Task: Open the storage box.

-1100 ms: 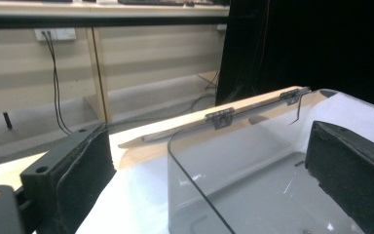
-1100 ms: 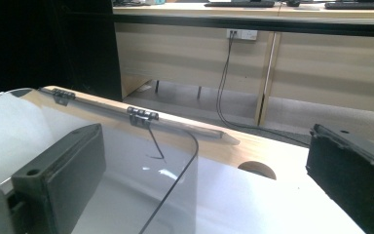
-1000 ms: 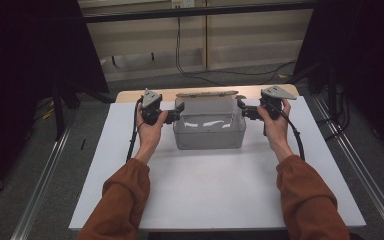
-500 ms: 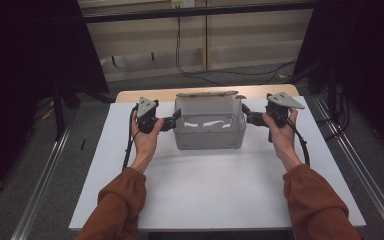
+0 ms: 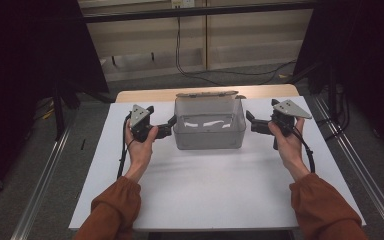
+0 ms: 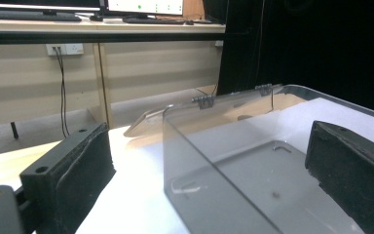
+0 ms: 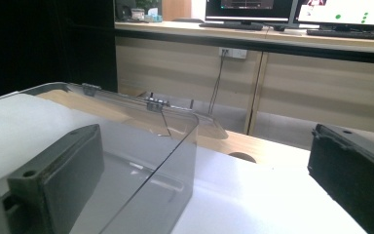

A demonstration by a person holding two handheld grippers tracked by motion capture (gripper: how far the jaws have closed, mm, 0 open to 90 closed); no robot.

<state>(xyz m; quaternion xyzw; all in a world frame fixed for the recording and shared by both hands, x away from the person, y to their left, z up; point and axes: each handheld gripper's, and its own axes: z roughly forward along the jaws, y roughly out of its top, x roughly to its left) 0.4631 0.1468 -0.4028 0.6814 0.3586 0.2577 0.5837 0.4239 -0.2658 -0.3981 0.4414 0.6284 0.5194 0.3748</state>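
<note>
Clear plastic box [image 5: 208,124] between gaping, empty left claw [image 5: 170,125] and right claw [image 5: 248,121].

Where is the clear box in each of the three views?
High view: the box stands at the middle of the far part of the table, between the two grippers.
Left gripper view: it is in the centre and right, its near corner at the middle.
Right gripper view: it is on the left and in the centre.
Shared landmark: the hinged lid, open at the box's far edge.
</note>
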